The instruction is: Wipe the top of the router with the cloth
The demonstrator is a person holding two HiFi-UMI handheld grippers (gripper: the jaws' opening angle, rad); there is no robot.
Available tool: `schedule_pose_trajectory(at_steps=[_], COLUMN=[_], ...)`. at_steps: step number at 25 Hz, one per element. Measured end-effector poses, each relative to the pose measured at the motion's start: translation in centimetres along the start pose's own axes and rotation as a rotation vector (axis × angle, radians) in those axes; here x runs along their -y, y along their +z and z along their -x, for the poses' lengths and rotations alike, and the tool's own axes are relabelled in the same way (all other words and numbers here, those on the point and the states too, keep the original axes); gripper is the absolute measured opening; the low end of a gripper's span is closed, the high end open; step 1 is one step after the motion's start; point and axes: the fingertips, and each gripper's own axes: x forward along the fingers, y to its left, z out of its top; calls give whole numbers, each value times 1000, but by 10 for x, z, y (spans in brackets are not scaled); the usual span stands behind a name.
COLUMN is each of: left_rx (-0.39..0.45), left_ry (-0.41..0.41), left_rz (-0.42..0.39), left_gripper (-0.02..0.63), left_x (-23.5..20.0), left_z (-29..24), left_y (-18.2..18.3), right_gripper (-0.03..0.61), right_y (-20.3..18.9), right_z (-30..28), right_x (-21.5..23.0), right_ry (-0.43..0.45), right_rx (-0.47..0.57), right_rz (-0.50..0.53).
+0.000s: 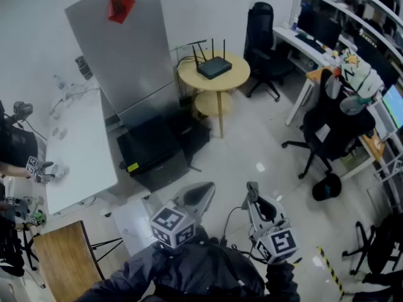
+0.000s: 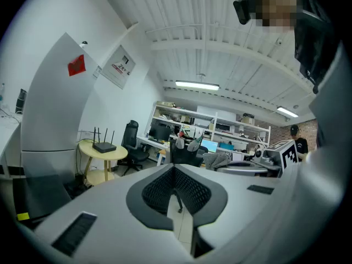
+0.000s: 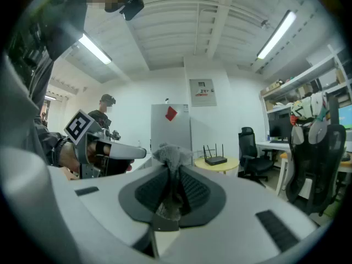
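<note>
A black router (image 1: 214, 67) with upright antennas sits on a small round yellow table (image 1: 234, 79) across the room, far from both grippers. It is small in the left gripper view (image 2: 104, 147) and in the right gripper view (image 3: 215, 160). Low in the head view, my left gripper (image 1: 203, 192) and right gripper (image 1: 252, 189) are held close to the body, well above the floor. The right gripper (image 3: 171, 166) is shut on a grey cloth (image 3: 169, 157) that bunches above its jaws. The left gripper (image 2: 175, 172) has its tips together with nothing between them.
A tall grey cabinet (image 1: 123, 43) with a red sticker stands left of the round table, with black boxes (image 1: 157, 153) at its foot. A white table (image 1: 79, 150) and another person (image 1: 16, 150) are at the left. Office chairs (image 1: 334, 124) and desks (image 1: 302, 43) fill the right.
</note>
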Motion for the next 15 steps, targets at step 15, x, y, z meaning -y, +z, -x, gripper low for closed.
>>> schedule_pose_trajectory(at_steps=[15], left_rx=[2], left_ry=[-26], left_rz=[-28], left_gripper=[2], left_x=[-108], left_z=[-139], left_y=[45], right_gripper=[72], right_y=[8], right_z=[-131], right_x=[117], right_ry=[-32], right_rx=[-7], right_rz=[0])
